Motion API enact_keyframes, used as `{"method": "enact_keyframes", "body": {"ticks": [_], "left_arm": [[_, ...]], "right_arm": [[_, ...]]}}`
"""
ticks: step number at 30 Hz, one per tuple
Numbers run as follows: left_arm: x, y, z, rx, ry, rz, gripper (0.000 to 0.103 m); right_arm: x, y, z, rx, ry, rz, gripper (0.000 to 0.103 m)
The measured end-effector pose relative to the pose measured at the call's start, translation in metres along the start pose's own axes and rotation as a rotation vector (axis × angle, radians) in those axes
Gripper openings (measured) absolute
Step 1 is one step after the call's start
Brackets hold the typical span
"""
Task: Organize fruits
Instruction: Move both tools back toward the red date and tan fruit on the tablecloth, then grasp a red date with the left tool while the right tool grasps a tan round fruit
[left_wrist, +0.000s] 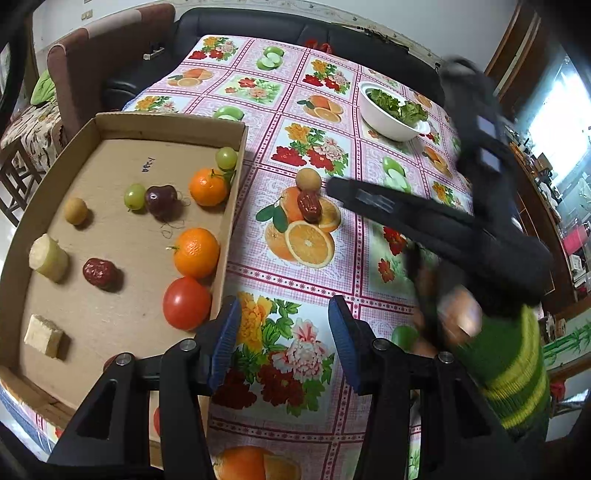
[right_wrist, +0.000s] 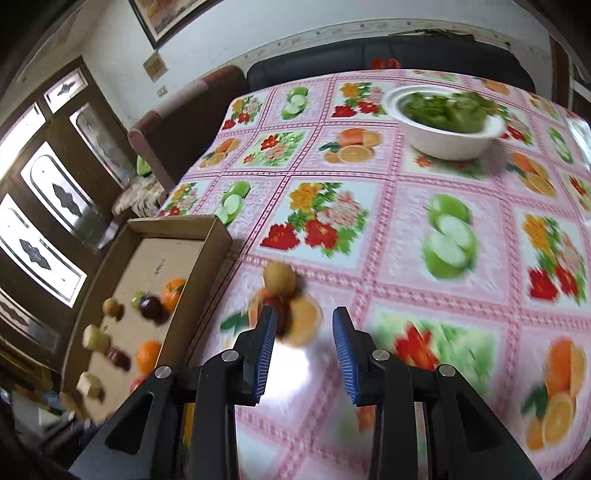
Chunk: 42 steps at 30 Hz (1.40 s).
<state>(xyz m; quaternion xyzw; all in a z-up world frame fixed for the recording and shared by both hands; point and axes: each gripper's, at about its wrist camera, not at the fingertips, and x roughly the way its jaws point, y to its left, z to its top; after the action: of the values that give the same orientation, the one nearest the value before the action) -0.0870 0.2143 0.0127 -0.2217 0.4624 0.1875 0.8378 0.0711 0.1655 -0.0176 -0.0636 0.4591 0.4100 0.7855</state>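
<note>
On the tablecloth (left_wrist: 325, 258), a red date (left_wrist: 309, 205) lies touching a tan longan (left_wrist: 308, 180), beside the cardboard tray (left_wrist: 236, 177). The right gripper (right_wrist: 304, 350), jaws wide and empty, has both just ahead of its fingertips. The left gripper (left_wrist: 284, 339) gapes empty, well short of them.

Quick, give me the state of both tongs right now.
Left tongs: open, holding nothing, over the tablecloth beside the cardboard tray.
Right tongs: open, holding nothing, pointed at the red date and longan.
</note>
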Motion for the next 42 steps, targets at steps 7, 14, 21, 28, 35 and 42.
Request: {"method": "enact_keyframes", "body": {"ticks": [7, 14, 21, 28, 35, 42], "left_arm": [[0.018, -0.01, 0.019, 0.009, 0.022, -0.001, 0.047], [0.034, -0.036, 0.038, 0.069, 0.029, -0.033, 0.051], [0.05, -0.024, 0.043, 0.008, 0.052, -0.012, 0.051], [0.059, -0.024, 0.047, 0.038, 0.062, 0.024, 0.052], [0.075, -0.034, 0.048, 0.079, 0.089, 0.054, 0.052], [0.082, -0.031, 0.064, 0.043, 0.082, 0.071, 0.052]], "right_arm": [[0.05, 0.017, 0.021, -0.068, 0.056, -0.04, 0.01], [0.009, -0.029, 0.019, 0.013, -0.022, -0.014, 0.007], [0.008, -0.041, 0.025, -0.026, 0.003, 0.037, 0.043], [0.035, -0.014, 0.016, -0.181, 0.042, -0.07, 0.037], [0.019, -0.041, 0.007, -0.175, 0.06, -0.071, 0.038], [0.0, -0.071, -0.002, -0.159, 0.061, -0.062, 0.022]]}}
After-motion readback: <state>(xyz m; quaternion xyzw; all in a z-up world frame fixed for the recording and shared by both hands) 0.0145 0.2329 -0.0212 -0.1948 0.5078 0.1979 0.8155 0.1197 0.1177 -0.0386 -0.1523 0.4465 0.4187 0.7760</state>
